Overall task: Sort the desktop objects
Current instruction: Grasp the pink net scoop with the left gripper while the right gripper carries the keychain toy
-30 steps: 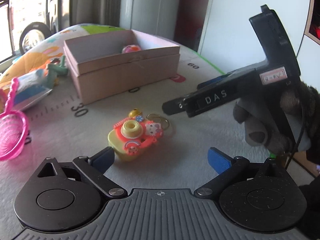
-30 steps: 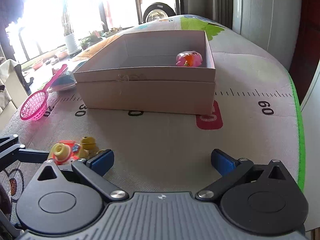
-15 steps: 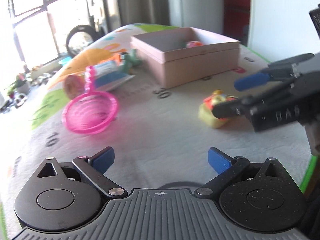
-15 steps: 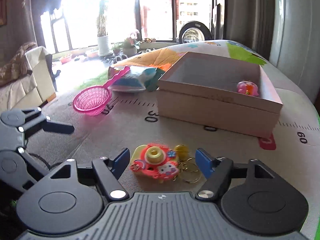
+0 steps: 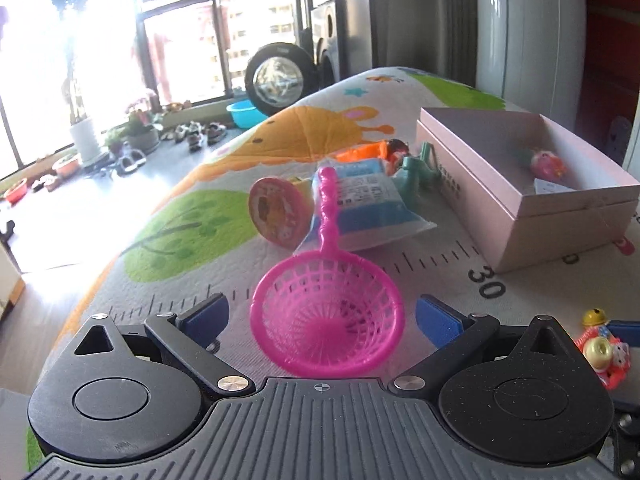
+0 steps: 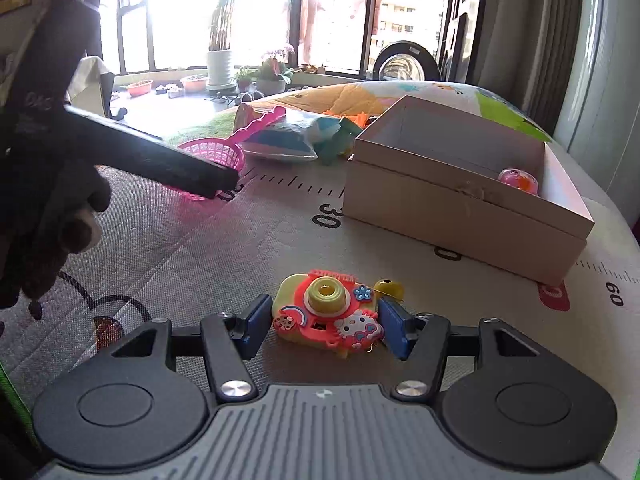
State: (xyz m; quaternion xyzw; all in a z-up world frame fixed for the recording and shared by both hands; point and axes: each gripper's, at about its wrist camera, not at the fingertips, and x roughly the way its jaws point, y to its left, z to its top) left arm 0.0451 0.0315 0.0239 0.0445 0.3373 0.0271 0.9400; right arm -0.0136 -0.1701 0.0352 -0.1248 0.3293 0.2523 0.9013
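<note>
The pink box (image 6: 464,208) sits beyond and to my right, open-topped. My right claw (image 6: 324,326) is closing around the toy camera (image 6: 328,312), long side spanning the pads (left pad not yet touching). My left claw (image 5: 320,316) gapes around the pink strainer (image 5: 326,312).

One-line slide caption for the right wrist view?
Right hand-held gripper closing around the yellow-and-red plastic toy camera near the open pink cardboard box.
</note>
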